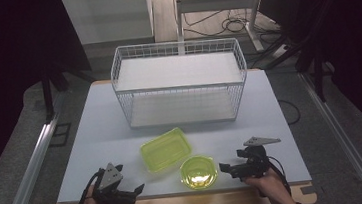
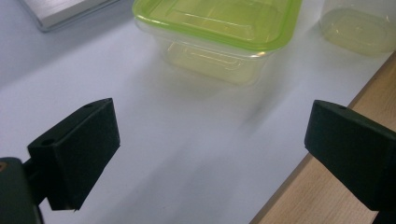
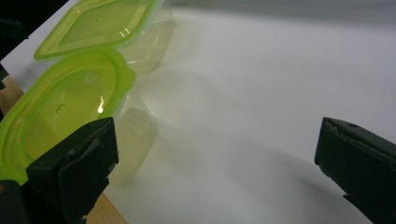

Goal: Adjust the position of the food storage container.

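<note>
A rectangular clear container with a lime-green lid (image 1: 165, 150) lies on the white table (image 1: 97, 135), near the front middle. A smaller, rounder container with a matching green lid (image 1: 198, 172) stands just right of it, close to the front edge. My left gripper (image 1: 128, 180) rests open at the front left, aimed at the rectangular container (image 2: 219, 28), with nothing between its jaws (image 2: 212, 149). My right gripper (image 1: 231, 160) is open at the front right. In its own view the round container (image 3: 65, 107) sits beside its left jaw, and bare table lies between the fingertips (image 3: 217, 163).
A white wire basket rack (image 1: 180, 84) with two shelves stands at the back middle of the table. The wooden front edge (image 2: 327, 196) runs under my left gripper's right jaw. Cables and a white frame (image 1: 220, 8) are on the floor beyond.
</note>
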Demonstrator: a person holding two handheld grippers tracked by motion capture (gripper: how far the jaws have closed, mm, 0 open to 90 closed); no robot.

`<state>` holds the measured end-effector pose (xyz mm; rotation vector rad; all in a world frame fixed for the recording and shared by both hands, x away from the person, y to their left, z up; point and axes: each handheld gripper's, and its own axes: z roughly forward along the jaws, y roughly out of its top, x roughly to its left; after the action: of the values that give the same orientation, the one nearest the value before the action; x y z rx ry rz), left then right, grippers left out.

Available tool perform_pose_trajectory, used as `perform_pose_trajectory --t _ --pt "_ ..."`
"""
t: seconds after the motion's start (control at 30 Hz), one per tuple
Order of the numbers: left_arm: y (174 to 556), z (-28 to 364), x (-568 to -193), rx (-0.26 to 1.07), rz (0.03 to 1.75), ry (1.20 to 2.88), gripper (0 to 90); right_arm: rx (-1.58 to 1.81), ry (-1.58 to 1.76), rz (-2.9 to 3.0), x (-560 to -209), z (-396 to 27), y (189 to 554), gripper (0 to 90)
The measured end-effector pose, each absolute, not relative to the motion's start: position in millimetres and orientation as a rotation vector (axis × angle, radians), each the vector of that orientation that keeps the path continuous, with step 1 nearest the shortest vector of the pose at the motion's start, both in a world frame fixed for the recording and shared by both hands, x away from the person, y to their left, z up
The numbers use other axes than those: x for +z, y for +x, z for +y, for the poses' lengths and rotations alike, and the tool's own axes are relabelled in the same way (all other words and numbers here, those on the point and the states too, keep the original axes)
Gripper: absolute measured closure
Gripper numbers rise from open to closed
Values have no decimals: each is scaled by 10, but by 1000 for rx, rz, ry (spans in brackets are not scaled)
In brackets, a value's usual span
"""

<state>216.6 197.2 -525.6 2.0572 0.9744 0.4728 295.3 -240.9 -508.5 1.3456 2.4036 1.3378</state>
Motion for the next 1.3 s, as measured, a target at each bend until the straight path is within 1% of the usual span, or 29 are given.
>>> perform_pose_trajectory --t 0.07,0.1,0.13,0.2,0.37,0.43,0.5,0.53,0.57,0.63,0.73,0.8,0.83,0.93,0.97,1.0,1.03,1.07,1.1,1.13,1.17,1.2,1.23,1.3 --pt "2169 1986 -5254 465 984 2049 32 1323 1328 2411 -5073 -2406 2950 0" --pt "2170 1990 -5248 472 983 2046 37 1225 1270 2401 -5045 -2387 2932 17" --pt "2170 1990 -5248 472 983 2046 39 1225 1270 2401 -5045 -2387 2932 17" --pt "2174 1988 -5249 475 980 2049 41 1149 1241 2373 -5018 -2373 2915 46" --pt "2189 1988 -5274 439 973 2062 30 1098 1274 2388 -5025 -2359 2924 94" --pt "2192 1992 -5273 436 973 2059 30 1095 1268 2393 -5026 -2358 2926 98" --pt "2193 1996 -5273 441 975 2059 30 1091 1260 2406 -5021 -2354 2928 122" --pt "2193 1996 -5274 442 974 2061 31 1094 1250 2418 -5010 -2354 2925 149" --pt "2194 1995 -5277 443 975 2063 31 1094 1250 2418 -5010 -2354 2925 149" --pt "2195 1987 -5287 450 969 2073 31 1087 1227 2416 -4987 -2348 2919 193" --pt "2190 1960 -5306 481 932 2094 25 1084 1205 2409 -4940 -2341 2912 266" --pt "2194 1950 -5320 479 920 2099 22 1092 1175 2413 -4887 -2329 2902 343" --pt "2196 1947 -5326 479 917 2101 21 1091 1152 2417 -4862 -2318 2898 366" --pt "2199 1945 -5333 476 911 2103 19 1108 1088 2442 -4800 -2277 2879 498" --pt "2200 1945 -5335 476 909 2103 19 1108 1088 2442 -4800 -2277 2879 498" --pt "2199 1945 -5335 476 907 2103 19 1098 1032 2478 -4768 -2234 2865 572" --pt "2200 1945 -5336 478 906 2102 19 1098 1032 2478 -4768 -2234 2865 572" --pt "2201 1946 -5337 480 906 2103 19 1090 1000 2498 -4757 -2208 2859 603" --pt "2201 1946 -5337 480 906 2102 19 1080 962 2526 -4740 -2145 2841 670" --pt "2201 1946 -5338 479 905 2102 19 1080 962 2526 -4740 -2145 2841 670" --pt "2201 1946 -5338 479 904 2103 19 1076 943 2537 -4728 -2116 2831 710" --pt "2201 1943 -5340 480 900 2105 19 1073 909 2552 -4699 -2052 2810 782" --pt "2201 1943 -5340 480 900 2105 19 1073 909 2552 -4699 -2052 2810 782" --pt "2201 1938 -5344 483 896 2108 19 1090 879 2565 -4660 -1991 2793 857"
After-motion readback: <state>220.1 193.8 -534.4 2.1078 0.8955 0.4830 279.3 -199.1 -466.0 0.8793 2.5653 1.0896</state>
